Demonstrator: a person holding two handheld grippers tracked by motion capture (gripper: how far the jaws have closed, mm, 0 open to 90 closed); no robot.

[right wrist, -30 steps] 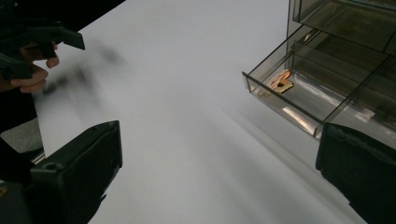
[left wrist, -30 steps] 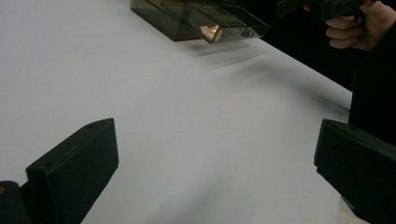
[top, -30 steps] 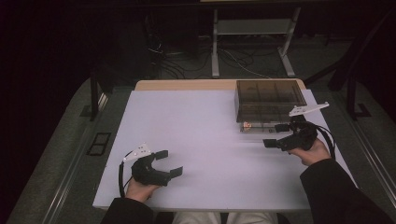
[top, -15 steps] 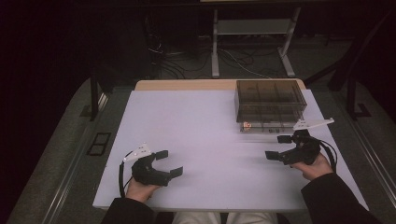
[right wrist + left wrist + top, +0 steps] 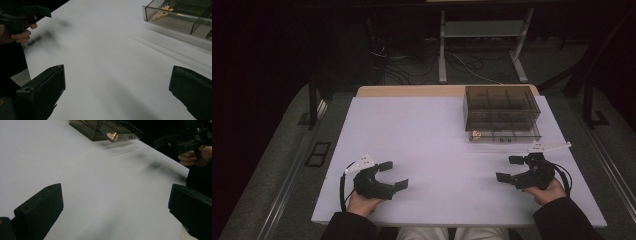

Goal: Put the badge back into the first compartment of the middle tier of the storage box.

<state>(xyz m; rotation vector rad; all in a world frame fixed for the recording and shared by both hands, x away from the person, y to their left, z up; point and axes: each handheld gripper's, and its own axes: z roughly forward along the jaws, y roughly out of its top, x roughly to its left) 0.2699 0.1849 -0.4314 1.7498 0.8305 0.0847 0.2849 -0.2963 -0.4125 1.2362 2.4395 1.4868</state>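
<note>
— Since a second ago the right hand-held gripper [image 5: 511, 168] has drawn back from the smoked plastic organiser box [image 5: 502, 107] toward the person's edge of the counter [image 5: 427, 130], and it now rests low, well apart from the box. Its jaws stand wide apart, with nothing between them.

— And the left hand-held gripper [image 5: 393, 175]?

— It has not shifted: parked near the front left of the counter, jaws spread just as wide, empty too. In the left gripper view only bare white surface lies between its jaws, and the other hand [image 5: 193, 155] shows farther off at the upper right.

— Why would both sit like that?

— It reads as a resting pose — hands pulled in, jaws ready, nothing in hand. The box stands at the far right of the counter, with its lowest drawer [image 5: 175, 20] pulled out toward the person, likely so the contents can be reached from the front.

— What is in the drawer?

— A small orange-pink item [image 5: 161, 13] lies in the end compartment; its shape is too blurred to name. A dark speck [image 5: 503, 140] sits in another compartment of the high view, too small to tell. The smoked walls hide whatever the upper drawers hold, and the right gripper view cuts the box off at its edge.
</note>
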